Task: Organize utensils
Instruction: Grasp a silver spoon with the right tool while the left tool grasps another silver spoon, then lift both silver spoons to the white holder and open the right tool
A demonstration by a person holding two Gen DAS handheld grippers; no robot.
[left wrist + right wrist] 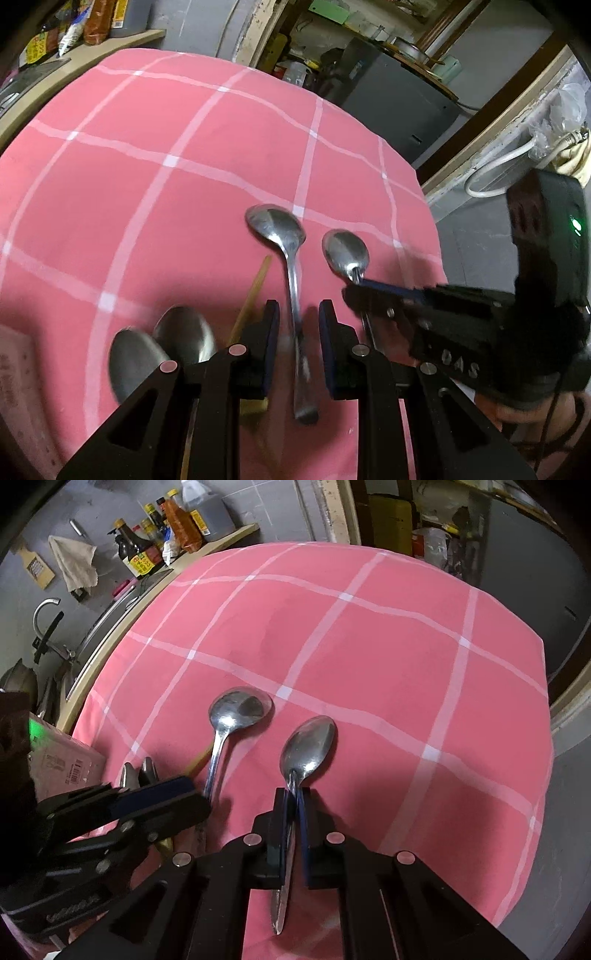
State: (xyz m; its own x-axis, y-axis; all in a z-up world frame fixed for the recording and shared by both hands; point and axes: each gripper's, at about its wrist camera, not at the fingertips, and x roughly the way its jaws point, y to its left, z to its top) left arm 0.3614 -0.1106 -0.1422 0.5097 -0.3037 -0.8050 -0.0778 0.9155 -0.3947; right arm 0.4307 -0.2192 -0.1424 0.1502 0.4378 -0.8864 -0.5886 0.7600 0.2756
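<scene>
My left gripper (297,314) is open, its fingers on either side of the handle of a steel spoon (279,229) that lies on the pink checked cloth (166,147). My right gripper (294,794) is shut on the handle of a second steel spoon (308,744), bowl pointing away, just above the cloth; it shows at the right of the left wrist view (345,251). Two more spoons (162,350) and a wooden chopstick (255,291) lie left of my left gripper. The first spoon (238,709) and the left gripper (177,794) also show in the right wrist view.
A cardboard box (62,760) stands at the cloth's left edge. Sauce bottles (147,539) stand on a shelf behind. A sink with a tap (44,627) is at the far left. The table's right edge (424,206) drops to a grey floor.
</scene>
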